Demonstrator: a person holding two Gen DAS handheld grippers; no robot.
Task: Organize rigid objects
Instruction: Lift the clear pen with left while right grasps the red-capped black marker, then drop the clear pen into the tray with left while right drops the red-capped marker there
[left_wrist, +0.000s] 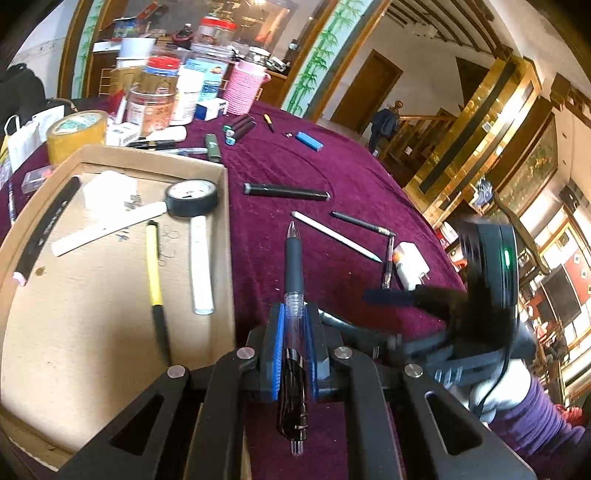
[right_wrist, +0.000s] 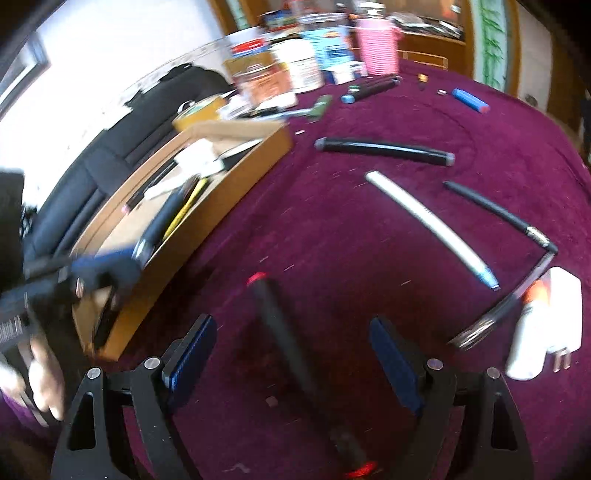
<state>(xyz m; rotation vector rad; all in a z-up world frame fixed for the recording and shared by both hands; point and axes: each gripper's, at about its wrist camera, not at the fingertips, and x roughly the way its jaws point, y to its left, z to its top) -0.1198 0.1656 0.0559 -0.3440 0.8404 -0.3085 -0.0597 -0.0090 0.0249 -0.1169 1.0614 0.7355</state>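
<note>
- Careful: your left tongs (left_wrist: 294, 341) clamp the clear gel pen (left_wrist: 294, 291) just right of the cardboard box (left_wrist: 226, 236); released short of its wall, the pen could roll across the bench (left_wrist: 332, 155).
- Your right tongs (right_wrist: 291, 354) gape wide over the red-tipped black marker (right_wrist: 284, 332), right of the box; an off-centre closing may flick it away.

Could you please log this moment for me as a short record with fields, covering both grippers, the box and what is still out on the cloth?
left gripper: shut on a clear pen, beside the box
right gripper: open, above a black marker with red ends, not touching it
box: cardboard, holds tape roll, yellow pen, white sticks
cloth: purple, bears a black tube, white pen, charger, blue lighter
</note>
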